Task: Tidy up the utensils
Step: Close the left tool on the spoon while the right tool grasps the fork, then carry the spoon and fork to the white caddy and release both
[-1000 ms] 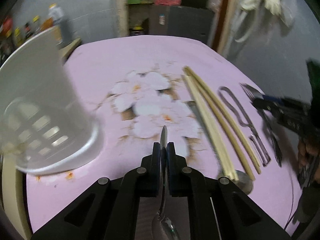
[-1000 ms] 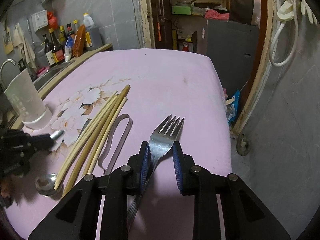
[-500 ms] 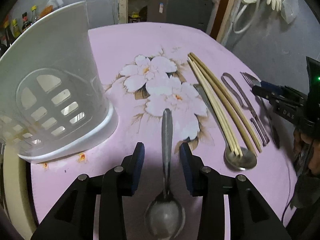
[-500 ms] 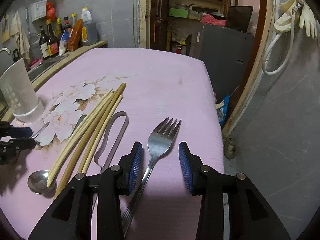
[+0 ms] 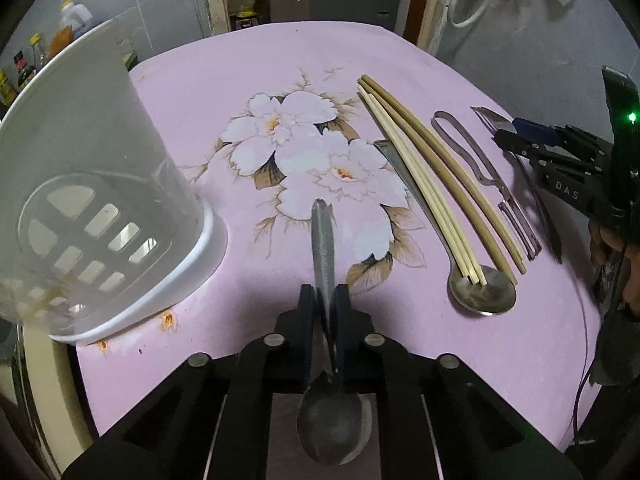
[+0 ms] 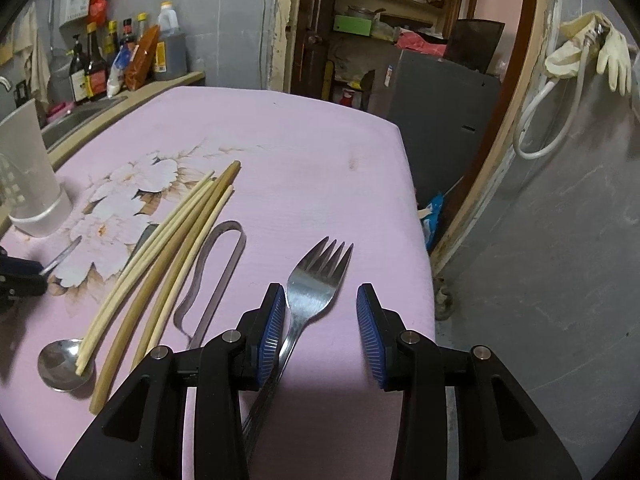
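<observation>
Now | left claw (image 5: 324, 304) pinches spoon handle (image 5: 323, 240), spread half a second ago | right claw (image 6: 320, 324) spread around fork (image 6: 316, 280), wider than before | table (image 6: 320, 152): two spoons, second (image 5: 482, 294) under four chopsticks (image 5: 440, 184), one fork, one tongs (image 6: 216, 272), one white holder (image 5: 88, 200) at left.

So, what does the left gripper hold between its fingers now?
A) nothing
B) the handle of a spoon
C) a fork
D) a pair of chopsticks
B: in the left wrist view the left gripper is shut on the spoon, whose handle passes between the two fingers, bowl toward the camera.
</observation>
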Demonstrator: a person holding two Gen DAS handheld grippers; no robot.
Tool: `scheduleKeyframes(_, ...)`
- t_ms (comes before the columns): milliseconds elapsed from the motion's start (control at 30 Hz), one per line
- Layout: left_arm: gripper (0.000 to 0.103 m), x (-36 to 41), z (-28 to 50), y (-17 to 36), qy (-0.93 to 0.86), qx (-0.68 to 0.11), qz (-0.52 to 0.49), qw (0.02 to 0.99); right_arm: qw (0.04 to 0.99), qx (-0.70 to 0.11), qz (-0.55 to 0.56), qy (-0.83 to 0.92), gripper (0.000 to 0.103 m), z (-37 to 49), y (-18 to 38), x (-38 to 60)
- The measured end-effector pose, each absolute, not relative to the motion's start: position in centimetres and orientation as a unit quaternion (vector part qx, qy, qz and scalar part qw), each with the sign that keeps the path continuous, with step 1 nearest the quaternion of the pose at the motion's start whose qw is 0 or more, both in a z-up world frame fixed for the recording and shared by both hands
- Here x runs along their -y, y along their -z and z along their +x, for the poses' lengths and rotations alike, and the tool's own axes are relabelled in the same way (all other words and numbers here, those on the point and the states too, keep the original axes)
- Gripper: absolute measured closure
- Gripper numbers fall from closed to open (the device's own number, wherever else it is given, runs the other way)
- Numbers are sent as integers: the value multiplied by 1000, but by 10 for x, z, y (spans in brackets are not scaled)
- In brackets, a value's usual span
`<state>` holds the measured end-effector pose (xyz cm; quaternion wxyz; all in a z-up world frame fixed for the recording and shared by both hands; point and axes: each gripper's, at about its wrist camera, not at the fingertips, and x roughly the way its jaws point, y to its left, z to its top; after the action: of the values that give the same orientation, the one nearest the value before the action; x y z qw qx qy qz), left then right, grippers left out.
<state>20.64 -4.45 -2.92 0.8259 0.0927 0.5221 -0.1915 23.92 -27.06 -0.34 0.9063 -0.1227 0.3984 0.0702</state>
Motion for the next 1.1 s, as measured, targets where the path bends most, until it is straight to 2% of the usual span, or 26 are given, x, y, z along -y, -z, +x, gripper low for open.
scheduleKeyframes(100,98,42,210,30,185,-525,69,828,903,-405,-122,-77,78,242,5,269)
scheduleKeyframes(367,98,27,203,29,166,-501,4,849,908,-394,-115,-83,79,235,2,272)
scheduleKeyframes(500,98,21,189,23,166,-465,-19,869,926,-351,-103,-98,80,214,-11,272)
scheduleKeyframes(900,98,11,130,-10,112,-289,-45,950,972,-190,-101,-92,81,148,-43,245)
scheduleKeyframes(1100,98,17,122,-25,95,-237,-43,966,981,-128,-105,-103,81,134,-58,224)
